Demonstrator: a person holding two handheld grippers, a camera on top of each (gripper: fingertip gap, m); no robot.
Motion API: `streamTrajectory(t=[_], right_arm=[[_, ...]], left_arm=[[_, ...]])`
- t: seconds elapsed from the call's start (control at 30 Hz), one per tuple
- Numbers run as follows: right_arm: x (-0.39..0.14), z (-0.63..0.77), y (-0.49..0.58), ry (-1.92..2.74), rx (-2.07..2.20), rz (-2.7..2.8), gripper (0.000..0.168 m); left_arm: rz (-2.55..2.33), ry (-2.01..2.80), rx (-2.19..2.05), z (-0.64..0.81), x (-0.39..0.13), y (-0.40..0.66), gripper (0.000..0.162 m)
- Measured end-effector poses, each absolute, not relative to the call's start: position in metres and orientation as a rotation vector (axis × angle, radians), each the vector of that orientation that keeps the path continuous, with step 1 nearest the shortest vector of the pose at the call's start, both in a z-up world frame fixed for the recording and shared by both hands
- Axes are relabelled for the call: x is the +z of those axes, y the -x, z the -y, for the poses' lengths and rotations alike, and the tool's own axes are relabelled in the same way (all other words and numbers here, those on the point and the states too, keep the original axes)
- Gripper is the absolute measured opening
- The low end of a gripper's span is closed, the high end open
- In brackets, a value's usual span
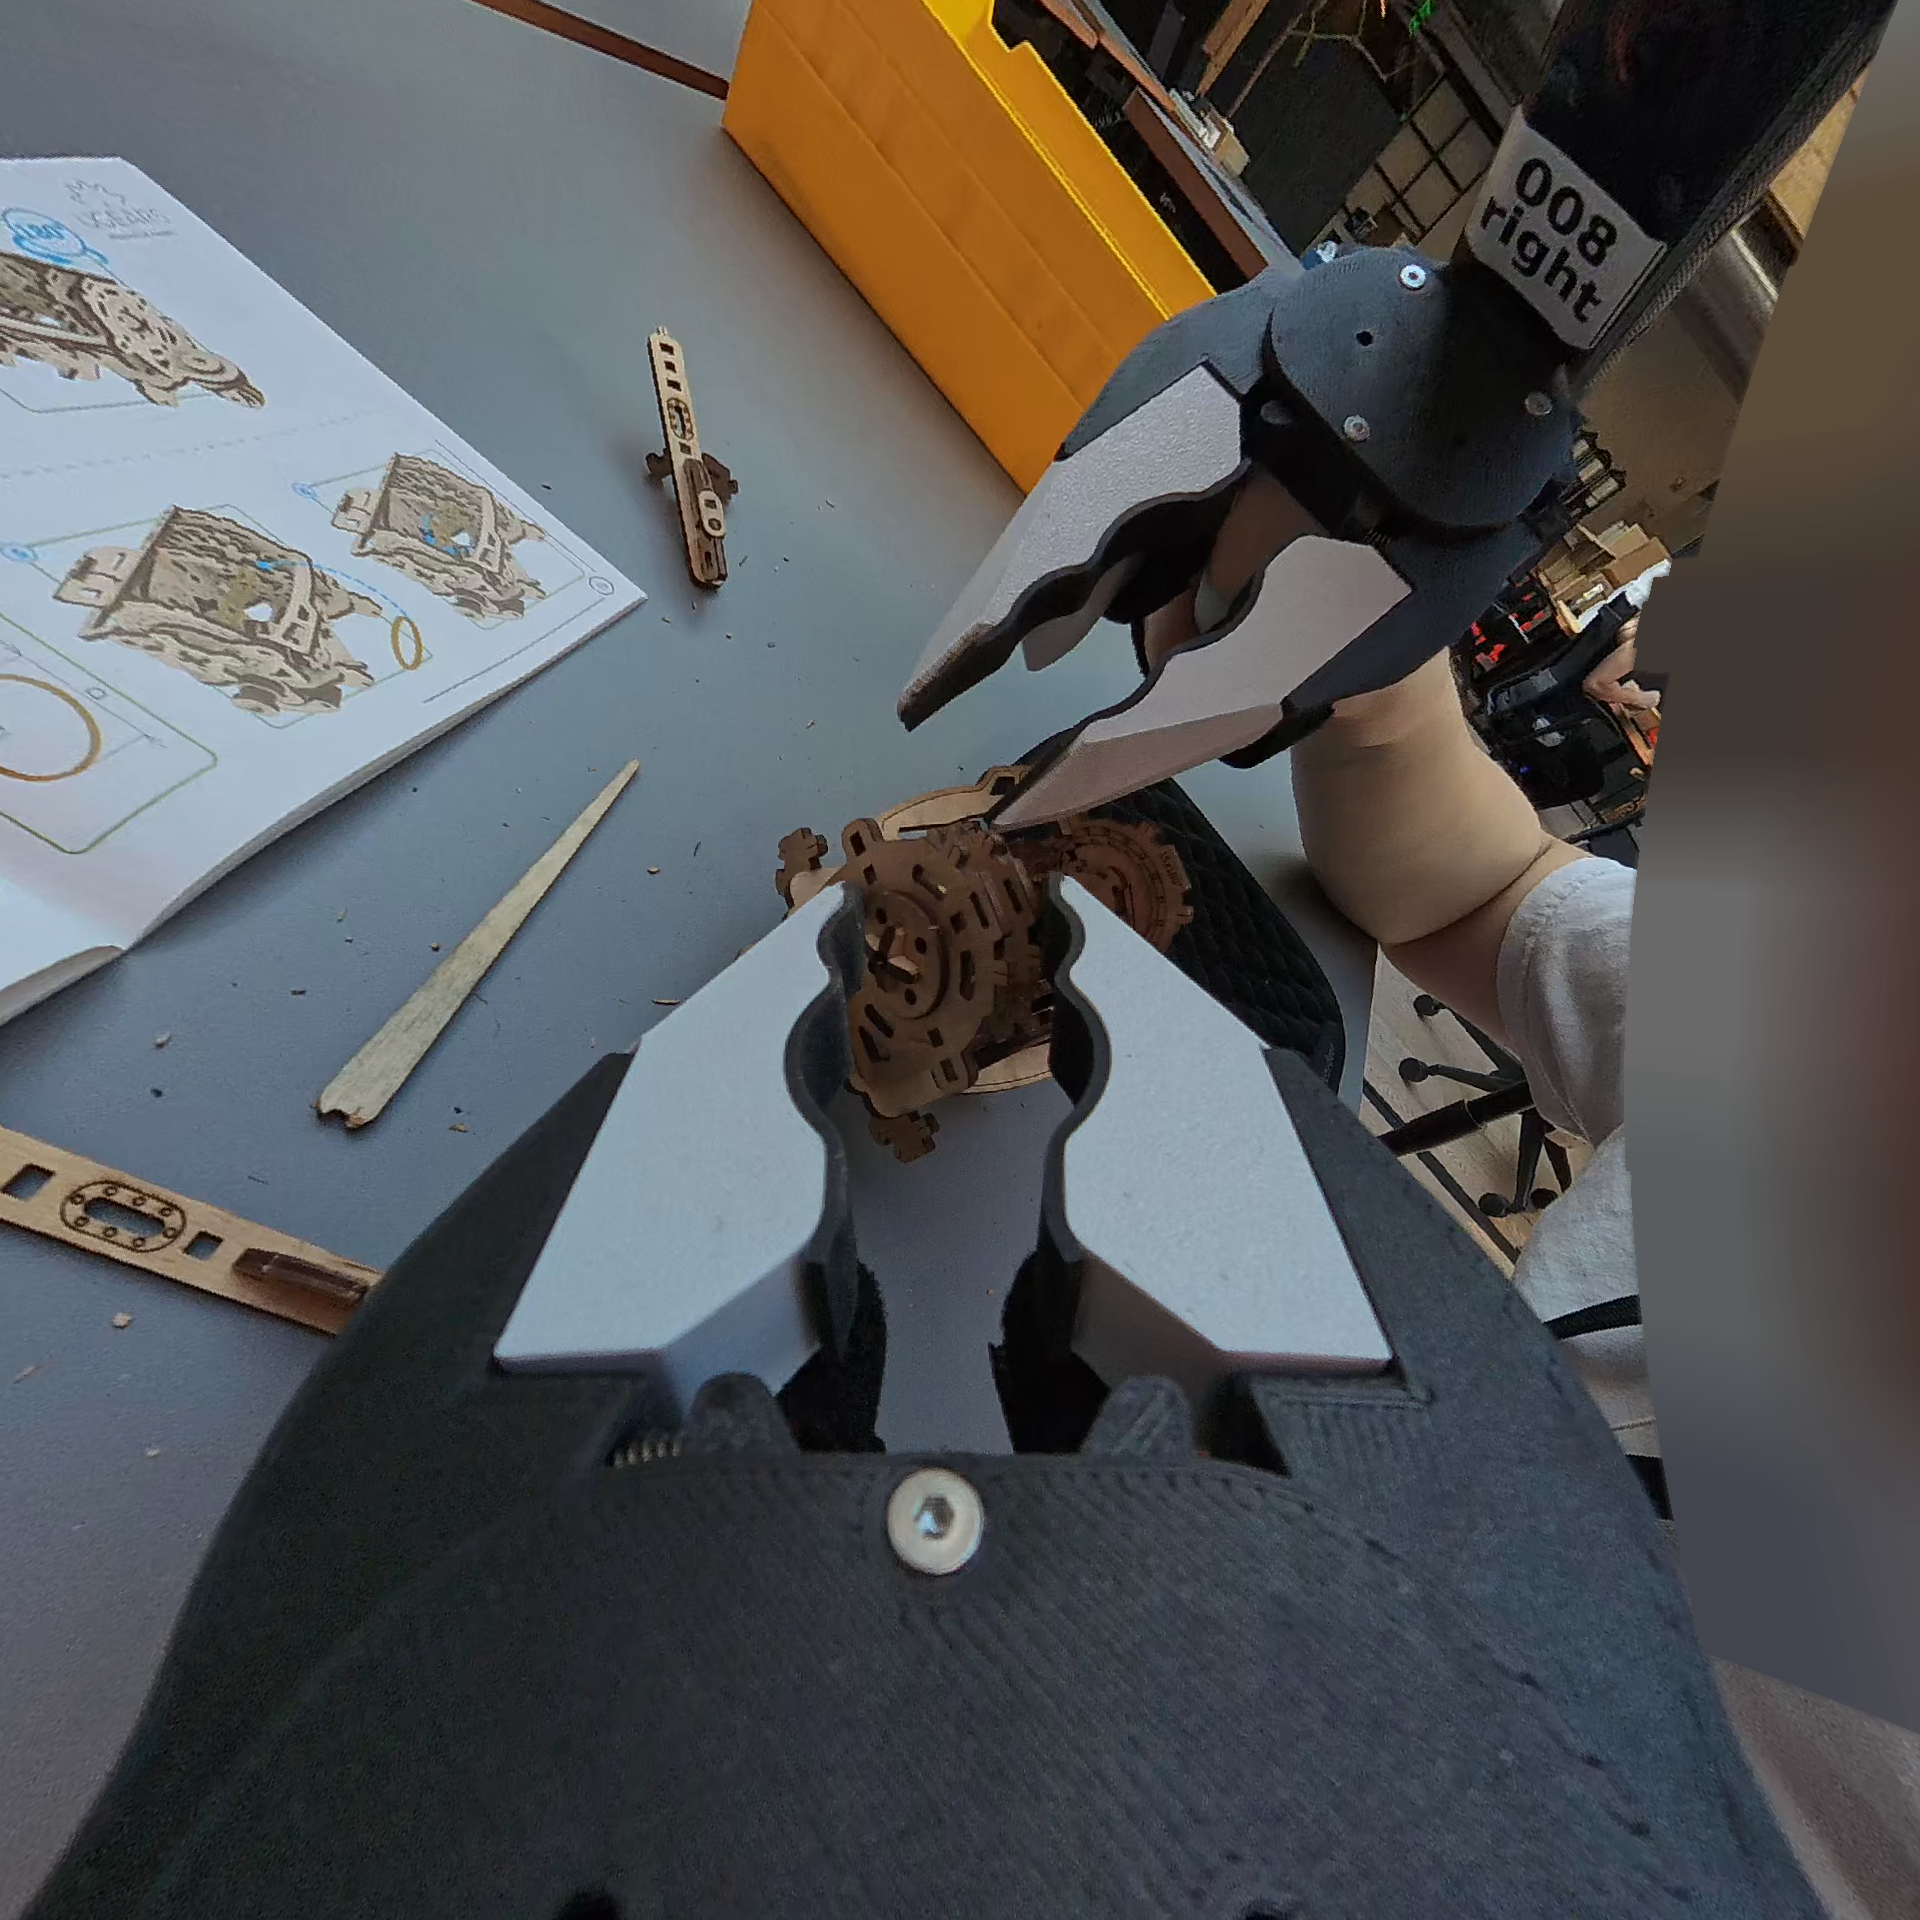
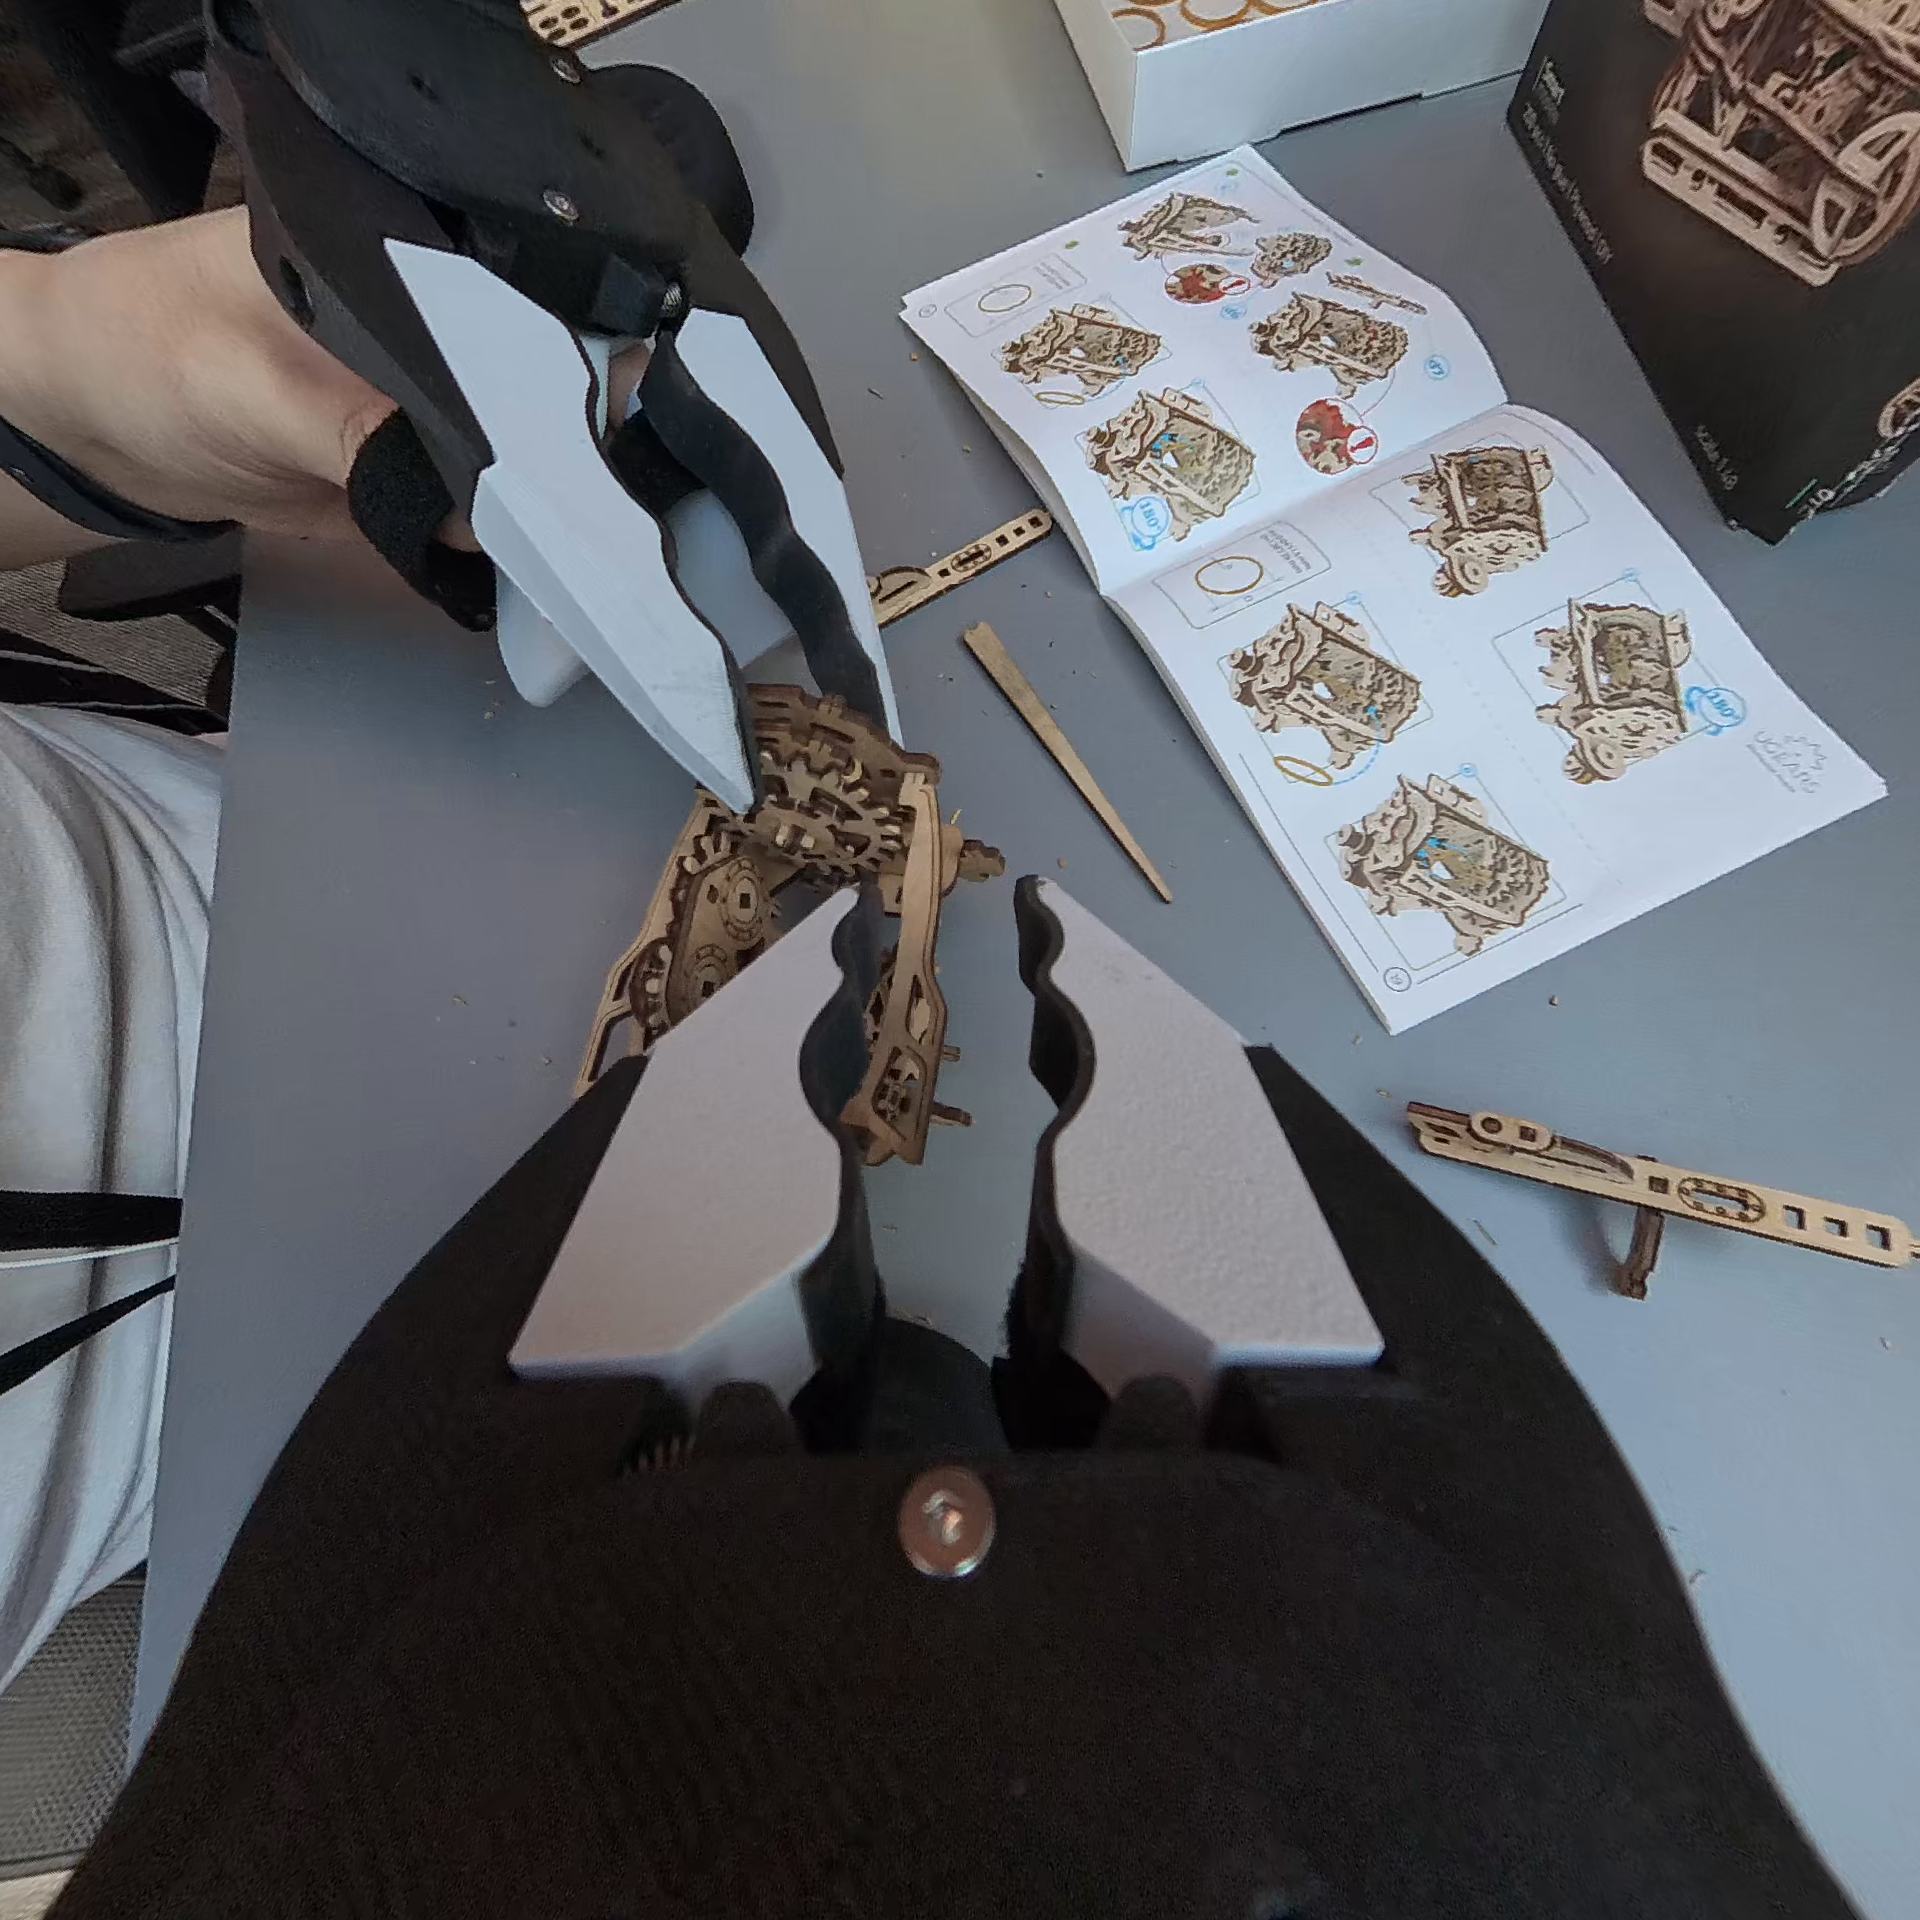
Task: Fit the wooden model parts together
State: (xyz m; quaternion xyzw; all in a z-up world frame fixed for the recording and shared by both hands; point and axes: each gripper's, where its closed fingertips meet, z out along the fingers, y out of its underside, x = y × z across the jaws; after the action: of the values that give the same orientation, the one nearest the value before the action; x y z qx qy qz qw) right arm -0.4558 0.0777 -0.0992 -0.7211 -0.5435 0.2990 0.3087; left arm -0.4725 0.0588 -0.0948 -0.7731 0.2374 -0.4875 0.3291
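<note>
A partly built wooden model [image 2: 821, 821] of gears and fretwork side panels rests on the grey table [image 2: 416, 831] near its edge. My left gripper [image 1: 951, 899] is shut on the model's gear cluster [image 1: 935, 977], one finger on each side. It also shows in the right wrist view [image 2: 816, 764], coming down from the upper left. My right gripper [image 2: 935, 899] is open, and bare table shows between its fingers. Its left finger [image 2: 727, 1091] lies over a side panel. In the left wrist view the right gripper [image 1: 961, 769] hangs above the model, its lower fingertip touching the model's top.
An open instruction booklet [image 2: 1403, 623], a pointed wooden stick [image 2: 1060, 758] and two loose wooden strips [image 2: 1662, 1184] [image 2: 956, 561] lie beyond the model. A dark product box [image 2: 1766, 260] and a white box [image 2: 1278, 83] stand at the back. A yellow bin [image 1: 935, 208] stands behind. My two grippers' fingertips are within a few centimetres of each other. About 7 centimeters separates my left fingertips from the pointed wooden stick [image 2: 1060, 758]. It is also in sight in the left wrist view [image 1: 523, 910].
</note>
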Motion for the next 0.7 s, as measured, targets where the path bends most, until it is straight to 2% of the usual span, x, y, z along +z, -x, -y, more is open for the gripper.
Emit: streamTrajectory(t=[0.33,0.7], right_arm=[[-0.114,-0.071,0.46,1.959,0.798,1.471,0.025],[-0.114,-0.076,0.461,1.919,0.723,1.461,0.016]], left_arm=[[-0.619,2.027,-1.268,-0.059,-0.095,0.472,0.032],[-0.619,2.028,-1.257,-0.059,-0.094,0.472,0.032]])
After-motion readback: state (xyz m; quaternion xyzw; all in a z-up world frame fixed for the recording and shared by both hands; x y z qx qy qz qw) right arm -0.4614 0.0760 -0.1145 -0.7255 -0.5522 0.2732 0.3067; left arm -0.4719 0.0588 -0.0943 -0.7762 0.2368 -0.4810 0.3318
